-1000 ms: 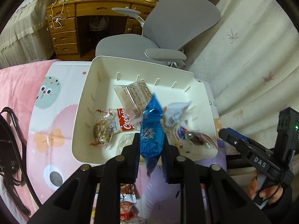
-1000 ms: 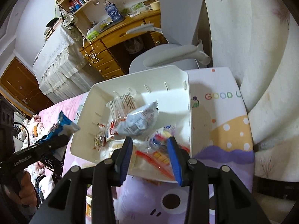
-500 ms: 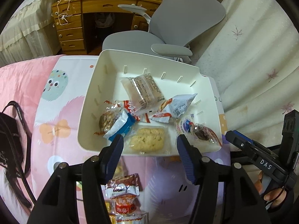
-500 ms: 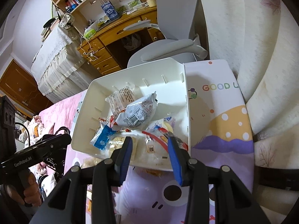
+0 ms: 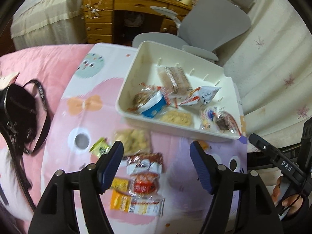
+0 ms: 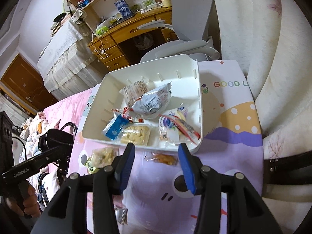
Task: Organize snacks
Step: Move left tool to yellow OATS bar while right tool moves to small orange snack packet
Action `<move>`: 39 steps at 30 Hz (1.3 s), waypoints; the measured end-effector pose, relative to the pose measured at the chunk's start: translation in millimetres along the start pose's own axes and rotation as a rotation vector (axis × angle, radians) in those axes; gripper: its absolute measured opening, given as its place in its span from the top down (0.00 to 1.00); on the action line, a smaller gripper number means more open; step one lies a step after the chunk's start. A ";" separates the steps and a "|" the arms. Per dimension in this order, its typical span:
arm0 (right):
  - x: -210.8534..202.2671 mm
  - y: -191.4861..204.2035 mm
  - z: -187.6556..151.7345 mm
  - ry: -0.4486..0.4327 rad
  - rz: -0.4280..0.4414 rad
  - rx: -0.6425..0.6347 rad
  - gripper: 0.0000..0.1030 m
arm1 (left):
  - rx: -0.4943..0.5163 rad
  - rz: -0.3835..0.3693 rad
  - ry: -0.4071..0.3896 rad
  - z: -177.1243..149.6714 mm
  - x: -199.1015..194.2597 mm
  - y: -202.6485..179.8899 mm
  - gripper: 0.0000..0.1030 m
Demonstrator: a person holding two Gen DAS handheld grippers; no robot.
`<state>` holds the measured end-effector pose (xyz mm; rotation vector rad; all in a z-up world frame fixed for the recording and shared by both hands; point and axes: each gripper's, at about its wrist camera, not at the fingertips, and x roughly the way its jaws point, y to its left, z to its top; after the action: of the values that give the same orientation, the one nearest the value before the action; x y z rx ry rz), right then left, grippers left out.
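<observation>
A white bin (image 5: pixel 134 64) (image 6: pixel 97 105) sits on the patterned bedsheet and holds several snack packets, among them a blue packet (image 5: pixel 154 107) (image 6: pixel 115 126) and a silver one (image 6: pixel 152 101). My left gripper (image 5: pixel 156 154) hangs over loose packets in front of the bin, a red-and-white one (image 5: pixel 145 165) and a clear bag of puffs (image 5: pixel 134 138); its jaws are opening with nothing between them. My right gripper (image 6: pixel 156 156) hovers by the bin's near rim above an orange snack packet (image 6: pixel 163 159); its jaws are opening and empty.
A black camera with strap (image 5: pixel 17 109) lies on the pink bedding to the left. A grey office chair (image 5: pixel 210 27) and a wooden desk (image 5: pixel 120 9) stand beyond the bin. A cream curtain (image 6: pixel 263 39) hangs at the right. A green packet (image 5: pixel 99 147) lies near the puffs.
The left gripper let go of the blue packet, which now lies in the bin, then drew back toward the loose packets with its jaws spreading. The right gripper also pulled back and widened.
</observation>
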<state>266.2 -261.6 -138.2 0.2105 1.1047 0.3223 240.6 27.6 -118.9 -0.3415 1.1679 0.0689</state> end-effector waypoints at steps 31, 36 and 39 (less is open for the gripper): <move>52.7 8.5 -68.2 -0.006 -0.034 -0.019 0.50 | -0.723 0.153 0.164 -142.3 36.5 120.5 0.26; 67.3 1.3 -72.9 -0.048 -0.063 0.000 0.50 | -0.840 0.178 0.155 -154.5 45.9 125.0 0.26; 78.2 -4.4 -75.0 -0.062 -0.076 0.015 0.50 | -0.894 0.173 0.148 -158.9 52.4 124.8 0.26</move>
<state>231.5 -237.2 -238.1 0.1904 1.0510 0.2380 91.5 91.9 -250.0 -1.0425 1.2612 0.7405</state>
